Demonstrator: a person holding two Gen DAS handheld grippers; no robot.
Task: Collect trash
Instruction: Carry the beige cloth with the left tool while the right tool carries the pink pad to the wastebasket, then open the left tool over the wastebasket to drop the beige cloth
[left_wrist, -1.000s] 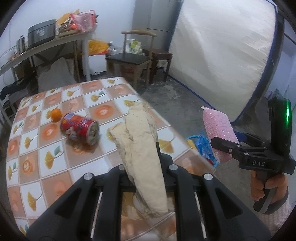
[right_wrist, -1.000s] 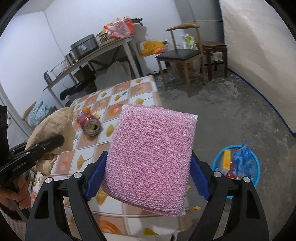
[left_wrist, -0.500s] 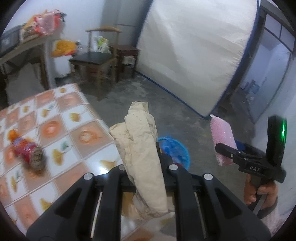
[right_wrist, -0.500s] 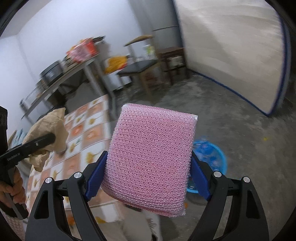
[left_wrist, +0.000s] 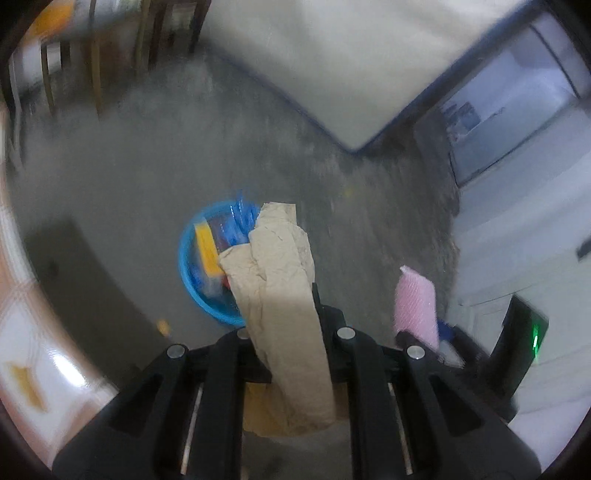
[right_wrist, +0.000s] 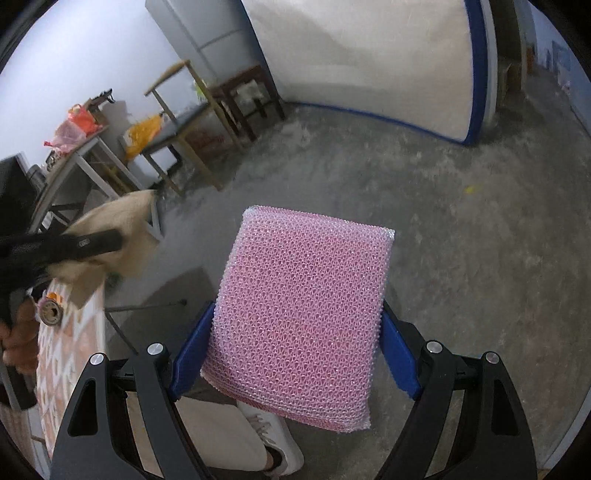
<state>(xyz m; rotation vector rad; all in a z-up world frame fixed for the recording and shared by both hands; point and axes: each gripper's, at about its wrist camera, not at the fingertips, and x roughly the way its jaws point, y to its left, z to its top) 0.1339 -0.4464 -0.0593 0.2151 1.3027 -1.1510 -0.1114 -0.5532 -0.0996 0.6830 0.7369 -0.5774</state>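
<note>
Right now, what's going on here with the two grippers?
A person is clearing trash with both handheld grippers. The left gripper is clamped on crumpled brown paper, above a blue basin on the floor that already holds rubbish. The right gripper grips a pink mesh sponge alongside. Nothing is dropped yet.

Pink mesh sponge (right_wrist: 301, 314): centre frame, clamped betw. blue pads (right_wrist: 192, 350) of right gripper (right_wrist: 295, 354).
Left gripper (right_wrist: 85, 242): 9 o'clock, blurred, pinching crumpled tan paper (right_wrist: 122, 218); hand (right_wrist: 18, 347) on grip.
Tiled table (right_wrist: 70, 354): 8 o'clock, w/ can (right_wrist: 50, 312).
Wooden chair (right_wrist: 177, 122): 11 o'clock.
White shoe (right_wrist: 275, 439): 6 o'clock, on concrete floor (right_wrist: 461, 229).
</note>
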